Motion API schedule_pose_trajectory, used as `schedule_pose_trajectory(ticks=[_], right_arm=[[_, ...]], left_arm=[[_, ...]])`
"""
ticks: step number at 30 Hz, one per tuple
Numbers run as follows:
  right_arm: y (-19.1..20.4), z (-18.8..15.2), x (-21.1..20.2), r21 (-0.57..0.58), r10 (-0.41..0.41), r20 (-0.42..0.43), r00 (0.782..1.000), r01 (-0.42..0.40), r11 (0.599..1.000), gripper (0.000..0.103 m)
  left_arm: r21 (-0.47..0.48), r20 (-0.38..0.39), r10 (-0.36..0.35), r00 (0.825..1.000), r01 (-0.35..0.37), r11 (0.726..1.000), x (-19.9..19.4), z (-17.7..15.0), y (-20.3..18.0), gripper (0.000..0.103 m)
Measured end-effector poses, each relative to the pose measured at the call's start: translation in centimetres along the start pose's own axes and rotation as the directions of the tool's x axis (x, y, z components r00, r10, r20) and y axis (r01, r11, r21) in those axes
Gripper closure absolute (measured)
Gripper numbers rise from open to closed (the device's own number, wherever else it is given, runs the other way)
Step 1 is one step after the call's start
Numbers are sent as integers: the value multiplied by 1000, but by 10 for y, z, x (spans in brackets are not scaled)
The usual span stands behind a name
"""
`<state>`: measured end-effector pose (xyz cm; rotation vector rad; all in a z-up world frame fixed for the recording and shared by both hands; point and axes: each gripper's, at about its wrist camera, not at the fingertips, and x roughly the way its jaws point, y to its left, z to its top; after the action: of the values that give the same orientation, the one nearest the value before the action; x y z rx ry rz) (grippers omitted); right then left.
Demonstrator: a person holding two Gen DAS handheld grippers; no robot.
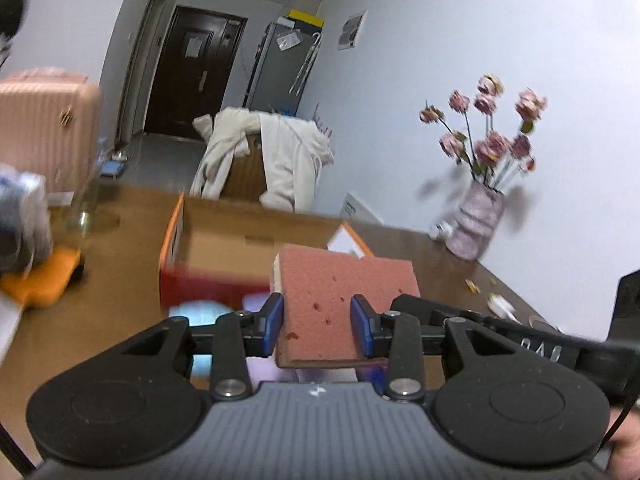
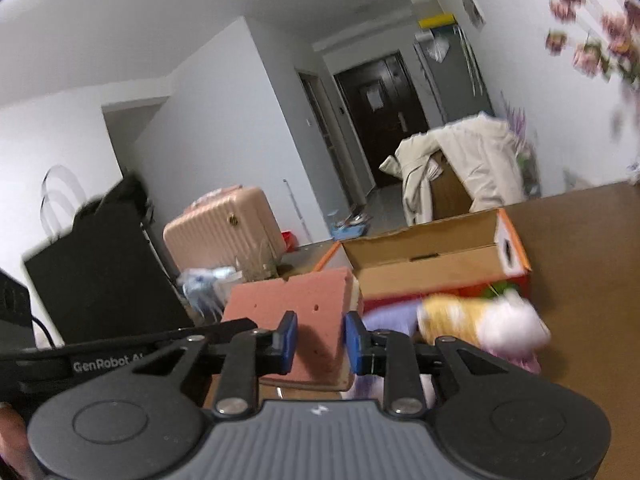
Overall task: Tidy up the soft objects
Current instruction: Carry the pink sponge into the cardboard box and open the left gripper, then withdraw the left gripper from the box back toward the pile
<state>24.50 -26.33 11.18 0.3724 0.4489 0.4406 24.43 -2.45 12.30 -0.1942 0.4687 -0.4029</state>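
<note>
A brown table fills the lower part of both wrist views. On it stands an open cardboard box with orange and red sides, its inside bare as far as the views show. Beyond the table, a cream coat hangs over a chair, and a pink suitcase stands on the floor. A vase of pink flowers sits near the wall. In front of the box lie blurred soft toys. The pink sponge is lifted above the table, just before the box, clamped between the blue pads of both the left gripper and the right gripper.
</note>
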Motion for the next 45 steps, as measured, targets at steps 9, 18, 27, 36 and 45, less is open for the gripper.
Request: schedule_pose_trajectory(ticks=[9, 18, 27, 36, 45], right_arm=[[-61, 112, 199, 113, -45, -248, 968, 75, 991, 77], [-139, 82, 366, 340, -76, -417, 906, 232, 911, 78], [-132, 80, 386, 266, -111, -427, 898, 242, 933, 71], [-104, 124, 310, 162, -140, -355, 924, 208, 965, 56], [-98, 150, 183, 109, -175, -270, 947, 210, 972, 35]], left_arm=[[-62, -198, 89, 976, -103, 993, 178, 115, 76, 66], [-36, -430, 246, 869, -289, 957, 345, 108, 145, 67], [20, -418, 264, 869, -282, 959, 341, 110, 152, 59], [109, -339, 316, 886, -297, 949, 280, 134, 120, 35], [144, -221, 365, 904, -340, 929, 170, 143, 88, 22]])
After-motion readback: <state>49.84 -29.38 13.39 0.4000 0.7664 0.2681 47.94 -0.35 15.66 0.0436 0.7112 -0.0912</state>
